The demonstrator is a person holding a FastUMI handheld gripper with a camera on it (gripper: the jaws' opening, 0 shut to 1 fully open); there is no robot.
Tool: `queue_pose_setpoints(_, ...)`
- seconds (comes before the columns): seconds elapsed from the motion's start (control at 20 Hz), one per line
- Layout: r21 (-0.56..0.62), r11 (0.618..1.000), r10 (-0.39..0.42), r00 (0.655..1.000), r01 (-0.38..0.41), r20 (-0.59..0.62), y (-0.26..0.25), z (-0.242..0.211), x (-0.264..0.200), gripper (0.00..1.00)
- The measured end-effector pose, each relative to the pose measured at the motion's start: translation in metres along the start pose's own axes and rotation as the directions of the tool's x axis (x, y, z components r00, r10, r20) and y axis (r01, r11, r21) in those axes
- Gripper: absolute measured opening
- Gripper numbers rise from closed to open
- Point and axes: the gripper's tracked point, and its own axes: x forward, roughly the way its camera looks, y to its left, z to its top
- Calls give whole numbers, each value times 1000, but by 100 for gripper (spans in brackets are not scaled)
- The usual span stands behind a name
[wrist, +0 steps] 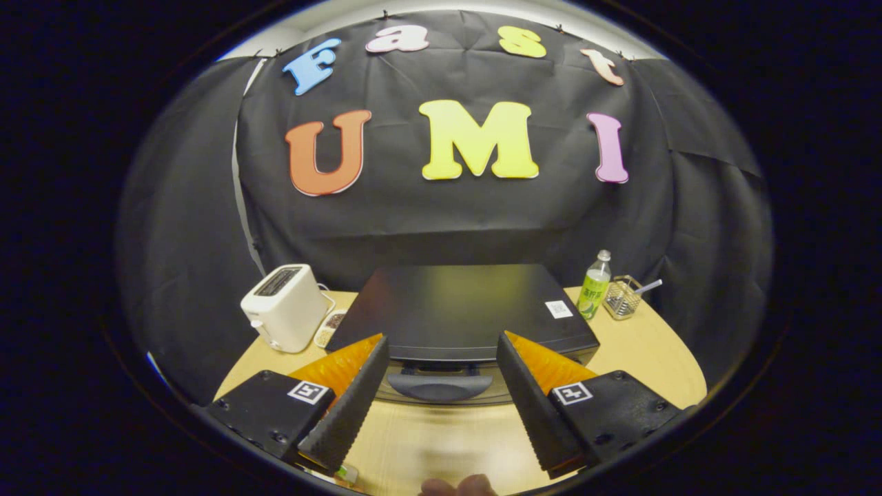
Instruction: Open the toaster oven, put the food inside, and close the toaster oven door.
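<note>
Hovering above the front of the oven (pixel 458 310), the hand-held gripper (pixel 441 368) is looking down and forward over its black top. Fingers are standing wide apart, holding nothing.

Key relation: the door handle (pixel 438 386) is lying directly between the two fingers, just under the front lip of the oven and a little ahead of the tips. Its long axis is running crosswise, from one finger toward the other (so the fingers are flanking its ends, not straddling its thickness). Judgement: the door looks shut, the opening step not yet begun; the next move probably calls for dropping lower and hooking or pinching the handle, then pulling toward the camera.

Other items on the wooden surface (pixel 641 351): a white toaster (pixel 284 306) beside the oven on one side, with a small dish (pixel 329 328) of something grainy wedged between them; on the other side a green-labelled bottle (pixel 595 286) and a wire basket (pixel 622 297). Which item is the food, I cannot tell.

Writing: a square code sticker (pixel 558 308) on the oven top and marker tags on the finger mounts; the bottle label is too small to read.
</note>
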Motion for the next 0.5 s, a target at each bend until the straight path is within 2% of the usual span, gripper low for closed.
queue_pose_setpoints(0.2, -10, 1000, -9, 999, 8, -49, 0, -21, 29, 100)
queue_pose_setpoints(0.5, -14, 1000, -21, 996, 20, -92, 1, -48, 47, 100)
